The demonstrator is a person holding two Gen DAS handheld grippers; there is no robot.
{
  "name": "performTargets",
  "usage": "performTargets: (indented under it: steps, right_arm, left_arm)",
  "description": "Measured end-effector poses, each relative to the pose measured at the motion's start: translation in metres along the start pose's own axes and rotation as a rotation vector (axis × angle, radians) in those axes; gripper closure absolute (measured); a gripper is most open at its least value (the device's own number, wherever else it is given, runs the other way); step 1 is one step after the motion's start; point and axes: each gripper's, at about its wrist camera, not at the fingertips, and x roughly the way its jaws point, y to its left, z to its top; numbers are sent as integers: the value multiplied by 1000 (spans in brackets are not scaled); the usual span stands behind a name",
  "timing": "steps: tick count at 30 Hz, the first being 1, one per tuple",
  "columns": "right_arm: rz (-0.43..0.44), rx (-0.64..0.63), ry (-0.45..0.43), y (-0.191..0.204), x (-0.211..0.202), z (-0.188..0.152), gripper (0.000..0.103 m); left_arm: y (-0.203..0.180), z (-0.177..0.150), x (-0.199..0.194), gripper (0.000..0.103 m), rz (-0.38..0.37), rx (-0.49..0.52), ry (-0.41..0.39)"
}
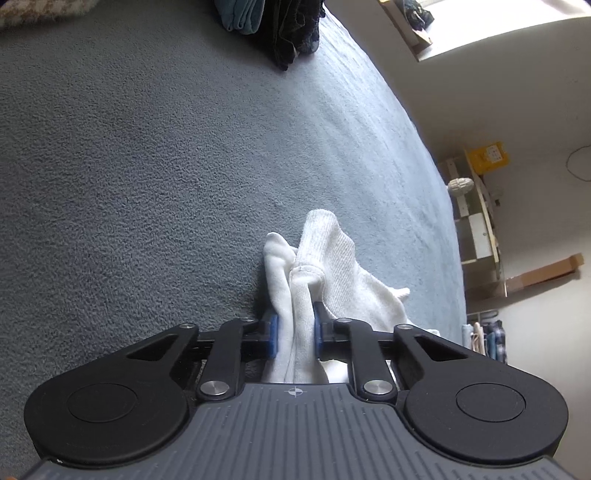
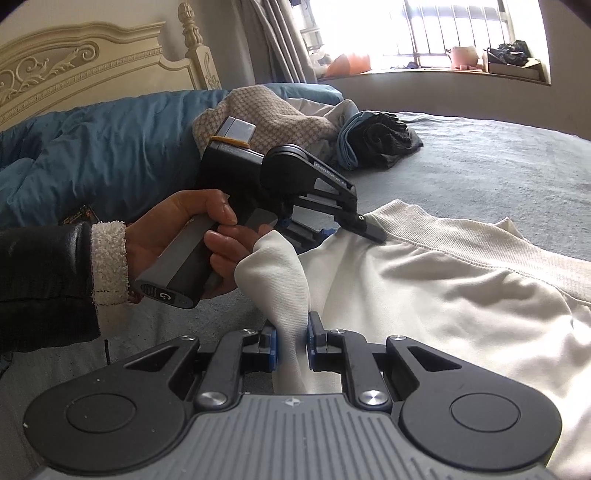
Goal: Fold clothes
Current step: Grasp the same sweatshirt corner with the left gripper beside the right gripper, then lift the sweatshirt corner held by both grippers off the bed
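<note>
White garment [image 2: 424, 280] on grey bed [image 1: 147, 166]

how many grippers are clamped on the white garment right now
2. The left gripper pinches a bunched fold of the white garment near its ribbed hem; the right gripper pinches another fold nearer the camera.

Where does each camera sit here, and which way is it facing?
Left wrist: on the left hand-held gripper, looking down its fingers over the grey bedcover; its pads pinch the white garment; no hand shows.
Right wrist: on the right hand-held gripper, facing the headboard and window; it clamps a white fold and sees the person's left hand gripping the other tool.
Shared: the white garment, the bedcover, the dark clothes pile.
</note>
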Motion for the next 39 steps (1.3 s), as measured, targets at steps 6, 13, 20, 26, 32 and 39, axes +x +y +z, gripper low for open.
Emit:
performTargets:
  steps: [6, 13, 20, 26, 32, 39]
  right_arm:
    - [8, 44, -32, -10, -12, 4, 87]
    - [-10, 63, -85, -16, -31, 8, 87]
    - [-33, 108, -140, -21, -54, 10, 87]
    - [-56, 181, -191, -36, -76, 5, 87]
    - [-92, 229, -228, -48, -93, -3, 87]
    - [-116, 319, -249, -67, -106, -14, 87]
  left_arm:
    - [-16, -4, -6, 93, 33, 24, -35]
    - [-45, -6, -18, 94, 49, 92, -75]
    - [-82, -10, -21, 94, 61, 156, -97]
    - [-118, -19, -10, 94, 58, 205, -107]
    - [-140, -29, 2, 94, 54, 242, -100]
    - [-155, -39, 21, 94, 51, 266, -70]
